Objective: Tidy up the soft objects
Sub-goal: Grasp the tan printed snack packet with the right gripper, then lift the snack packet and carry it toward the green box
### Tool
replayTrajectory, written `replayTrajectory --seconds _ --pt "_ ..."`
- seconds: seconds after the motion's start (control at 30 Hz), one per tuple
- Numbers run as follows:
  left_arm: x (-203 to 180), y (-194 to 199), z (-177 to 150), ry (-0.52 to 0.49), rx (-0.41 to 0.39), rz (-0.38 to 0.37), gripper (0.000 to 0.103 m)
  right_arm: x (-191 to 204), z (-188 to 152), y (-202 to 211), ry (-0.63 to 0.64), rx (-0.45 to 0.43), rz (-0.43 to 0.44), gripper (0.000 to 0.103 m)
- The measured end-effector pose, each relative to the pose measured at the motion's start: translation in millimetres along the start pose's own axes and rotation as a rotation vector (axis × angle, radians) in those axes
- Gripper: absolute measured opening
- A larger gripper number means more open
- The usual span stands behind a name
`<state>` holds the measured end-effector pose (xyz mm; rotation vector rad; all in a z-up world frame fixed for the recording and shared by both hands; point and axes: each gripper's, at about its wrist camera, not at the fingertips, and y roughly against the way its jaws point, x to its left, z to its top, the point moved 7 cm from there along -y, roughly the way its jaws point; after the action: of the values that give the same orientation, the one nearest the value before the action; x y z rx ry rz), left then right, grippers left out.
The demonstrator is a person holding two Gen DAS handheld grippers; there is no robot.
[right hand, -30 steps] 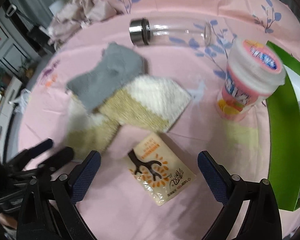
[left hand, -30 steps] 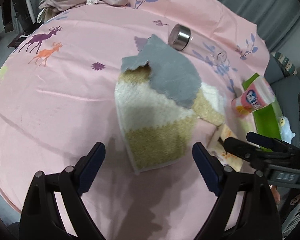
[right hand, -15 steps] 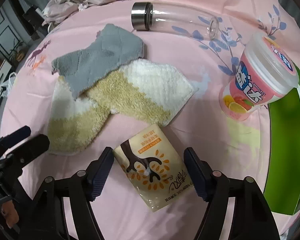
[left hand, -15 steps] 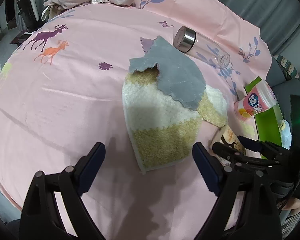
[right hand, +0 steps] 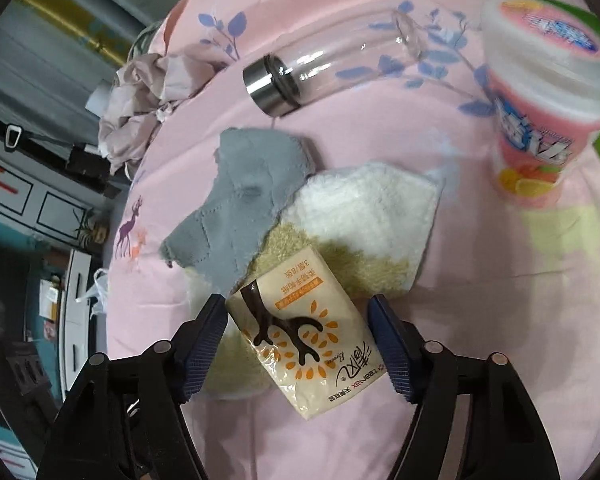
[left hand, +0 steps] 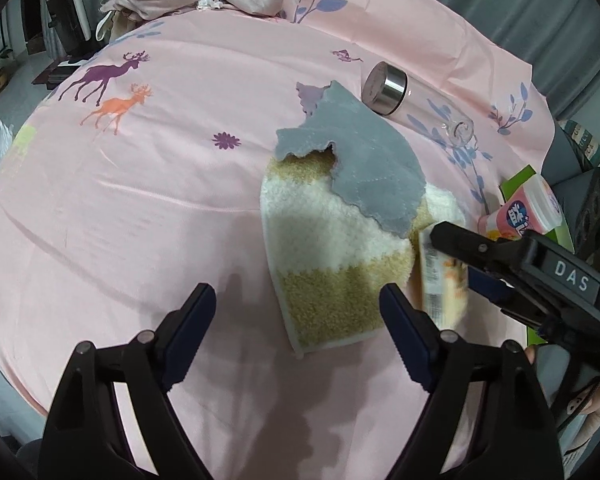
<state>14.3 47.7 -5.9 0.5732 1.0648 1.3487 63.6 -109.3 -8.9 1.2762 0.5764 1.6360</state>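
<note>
Your bedsheet (left hand: 160, 200): pink, printed with purple and orange deer, blue leaf sprigs. Your small cloth (left hand: 372, 168): plain grey. Your towel (left hand: 324, 252): white and tan-yellow bands. Your tissue pack (right hand: 304, 340): cream, brown tree, orange petals. Your cup (right hand: 540, 112): pink, white lid, blue lettering. Your bottle (right hand: 340, 64): clear, silver cap. Your tray (left hand: 520, 178): green.

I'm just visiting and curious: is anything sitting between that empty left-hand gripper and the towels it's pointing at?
Nothing visible does. The left gripper hangs open above bare pink sheet, and the beige-and-white towel with the gray cloth draped over it lies just ahead. The right gripper, beside them, clamps a tissue pack.
</note>
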Motion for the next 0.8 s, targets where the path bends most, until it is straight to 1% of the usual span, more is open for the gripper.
replayTrajectory --seconds 0.07,0.13,0.17,0.2,0.27,0.33,0.4,0.43,0.5,0.53,0.57,0.6,0.67,0.73,0.8 --pt "-1 -2 -1 0.001 0.013 -0.009 0.073 -1 1 4 0.024 -0.009 -0.034 0.076" --pt "-4 -4 -2 -0.002 0.025 -0.024 0.070 0 4 15 0.054 -0.044 -0.054 0.079" --pt "-6 -4 -3 -0.005 0.026 -0.035 0.068 0 6 20 0.062 -0.059 -0.055 0.079" --pt "-9 -4 -3 -0.009 0.024 -0.051 0.062 0 7 25 0.070 -0.069 -0.053 0.079" --pt "-19 -2 -4 -0.022 0.016 -0.092 0.057 0 8 31 0.083 -0.075 -0.039 0.079" --pt "-31 -1 -4 -0.048 0.005 -0.122 0.056 -1 8 35 0.094 -0.073 -0.020 0.079" --pt "-43 -4 -5 -0.070 0.002 -0.143 0.047 -3 9 38 0.096 -0.079 -0.022 0.079" --pt "-47 -5 -7 -0.075 0.008 -0.154 0.045 -5 9 39 0.093 -0.082 -0.023 0.078" --pt "-59 -12 -11 -0.089 0.033 -0.183 0.037 -7 9 37 0.080 -0.068 -0.009 0.067" --pt "-62 -14 -13 -0.095 0.044 -0.188 0.035 -7 8 35 0.069 -0.056 0.006 0.060" --pt "-66 -17 -14 -0.103 0.051 -0.191 0.029 -8 8 32 0.063 -0.041 0.020 0.058" --pt "-69 -19 -14 -0.112 0.052 -0.193 0.026 -8 7 29 0.060 -0.028 0.028 0.058" --pt "-74 -23 -15 -0.120 0.054 -0.206 0.022 -8 4 23 0.061 -0.005 0.021 0.052" --pt "-77 -28 -14 -0.104 0.069 -0.235 0.020 -8 2 18 0.068 0.012 0.008 0.048" --pt "-79 -32 -13 -0.089 0.075 -0.264 0.018 -9 2 13 0.064 0.024 0.005 0.048"
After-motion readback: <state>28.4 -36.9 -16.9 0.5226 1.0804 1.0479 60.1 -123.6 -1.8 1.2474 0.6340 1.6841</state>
